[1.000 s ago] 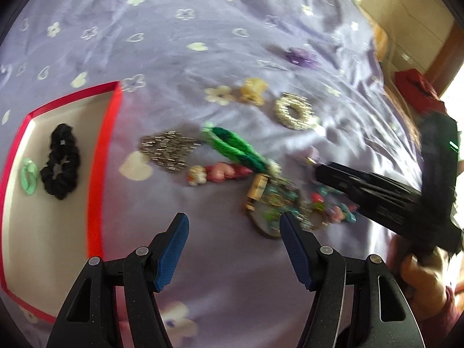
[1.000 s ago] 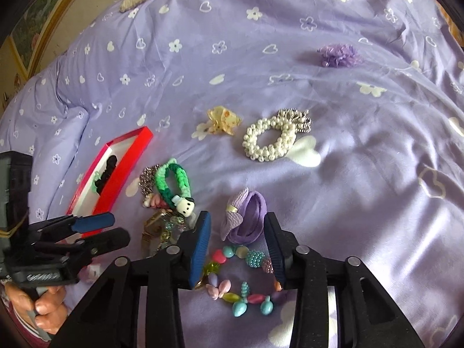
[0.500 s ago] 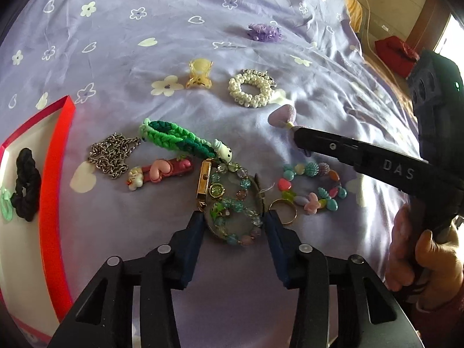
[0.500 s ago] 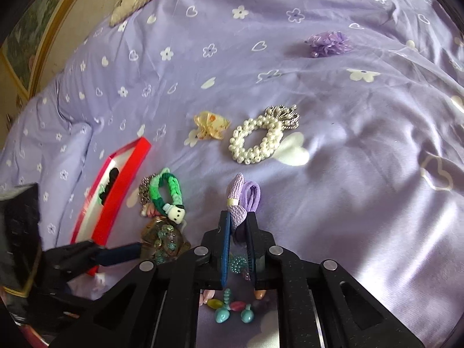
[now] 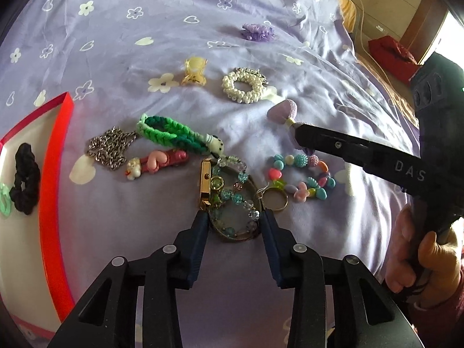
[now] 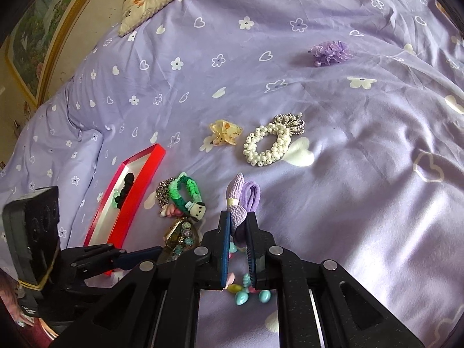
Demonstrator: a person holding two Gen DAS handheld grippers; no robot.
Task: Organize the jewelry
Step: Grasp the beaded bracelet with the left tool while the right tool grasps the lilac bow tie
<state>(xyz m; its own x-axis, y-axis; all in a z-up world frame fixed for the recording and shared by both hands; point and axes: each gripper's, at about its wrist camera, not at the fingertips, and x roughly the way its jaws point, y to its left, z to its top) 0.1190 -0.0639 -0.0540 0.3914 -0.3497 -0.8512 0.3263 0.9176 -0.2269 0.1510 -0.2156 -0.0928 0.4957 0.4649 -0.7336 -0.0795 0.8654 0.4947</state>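
Jewelry pieces lie scattered on a purple bedsheet, with a red-rimmed tray at the left serving as the collecting container. Two pickups appear to be in hand at once. Right gripper: jaws nearly closed, pinching a lilac bow hair tie whose bow and loop project beyond the fingertips; in the left wrist view the bow sits at the tip of this gripper, beside the pearl bracelet, and whether it is lifted clear of the sheet cannot be told. Left gripper: jaws partly open, one fingertip on either side of the near end of a gold-clasped beaded bracelet cluster; the pads seem close to the ring's edge, but firm contact cannot be confirmed.

Next move, as judged: the left jaws need to close on the cluster without catching the gold ring or the pastel bead bracelet just beside it, and both loads then travel left to the tray.

Tray contents: a black scrunchie and a small mint-green ring-shaped piece, touching at the far left. Outside the tray: green braided bracelet, silver chain, pink figurine clip, yellow clip and purple flower clip.
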